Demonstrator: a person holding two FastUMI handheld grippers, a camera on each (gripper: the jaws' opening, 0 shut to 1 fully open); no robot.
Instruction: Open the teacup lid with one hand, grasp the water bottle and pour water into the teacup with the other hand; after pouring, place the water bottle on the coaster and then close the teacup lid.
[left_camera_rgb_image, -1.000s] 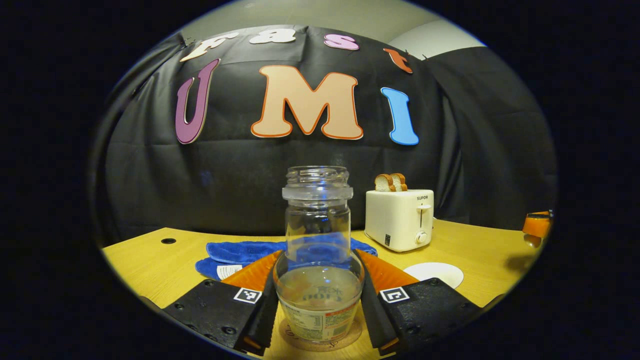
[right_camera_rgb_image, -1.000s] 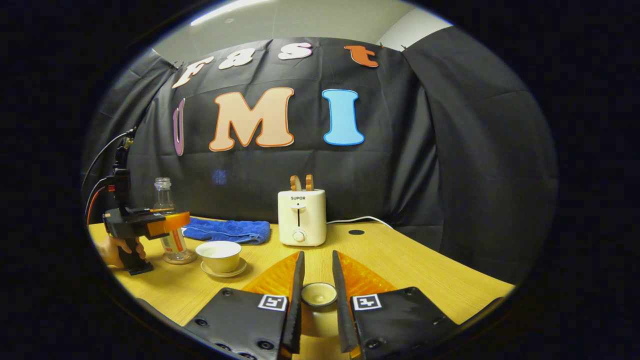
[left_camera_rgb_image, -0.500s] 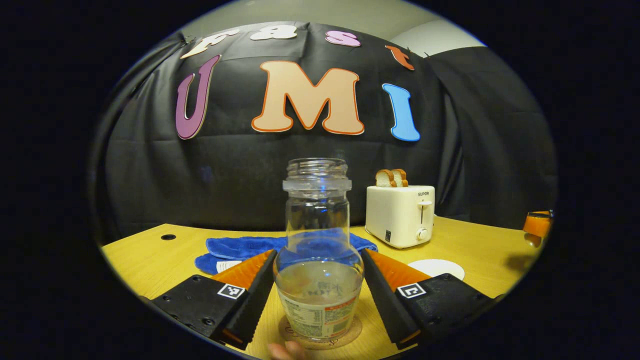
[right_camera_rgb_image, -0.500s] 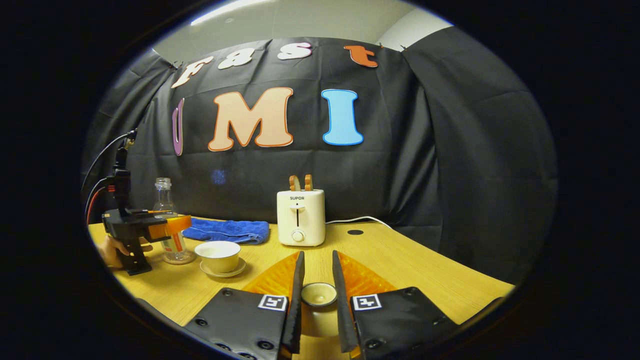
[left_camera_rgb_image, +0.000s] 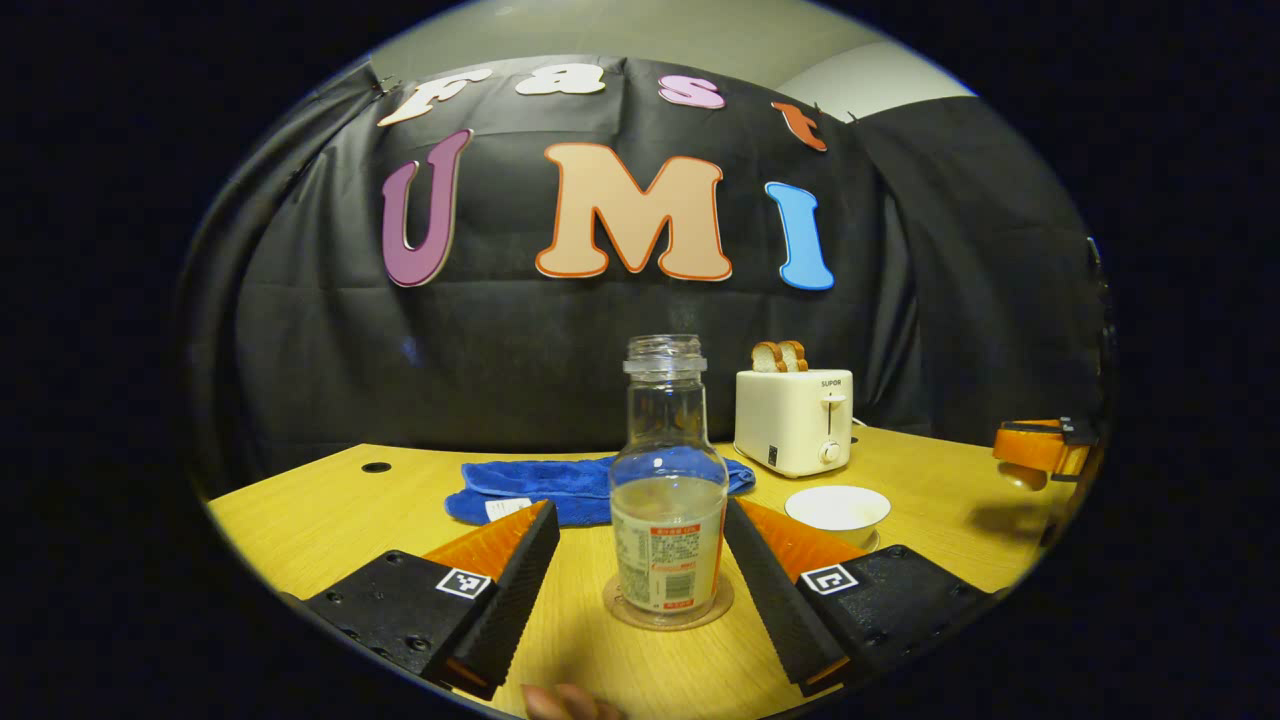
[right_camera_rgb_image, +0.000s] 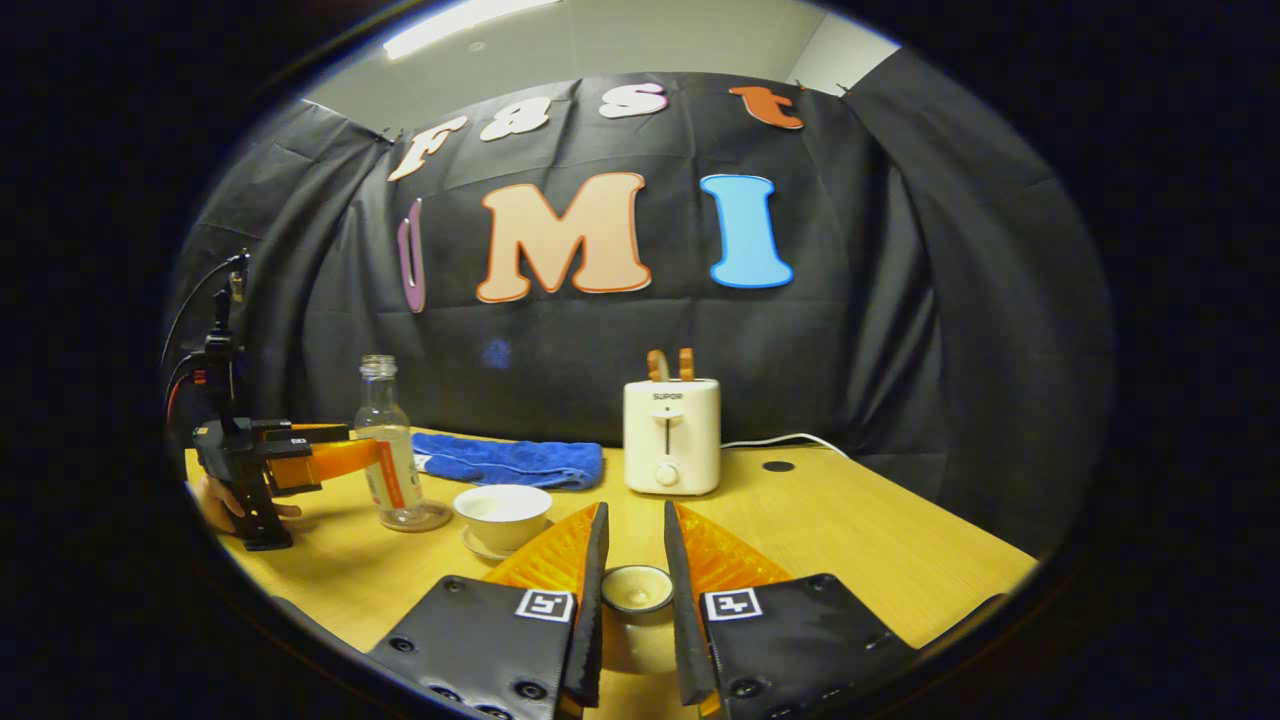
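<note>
The right hand-held gripper (right_camera_rgb_image: 630, 560) holds the small cream ceramic teacup lid (right_camera_rgb_image: 636, 589) pinched between its two black fingers, low over the yellow wooden bench (right_camera_rgb_image: 850, 530), while the left hand-held gripper (left_camera_rgb_image: 640, 580) stands with its fingers spread wide and clear of the clear glass water bottle with the red-and-white label (left_camera_rgb_image: 668, 490). That bottle stands upright and uncapped, part full, on a round cork coaster (left_camera_rgb_image: 668, 610), and just to its right sits the uncovered white ceramic teacup (left_camera_rgb_image: 838, 510) on its saucer (right_camera_rgb_image: 480, 545). Behind them lie a folded blue towel (left_camera_rgb_image: 570, 485) and a cream toaster (left_camera_rgb_image: 795, 420) holding two bread slices.
</note>
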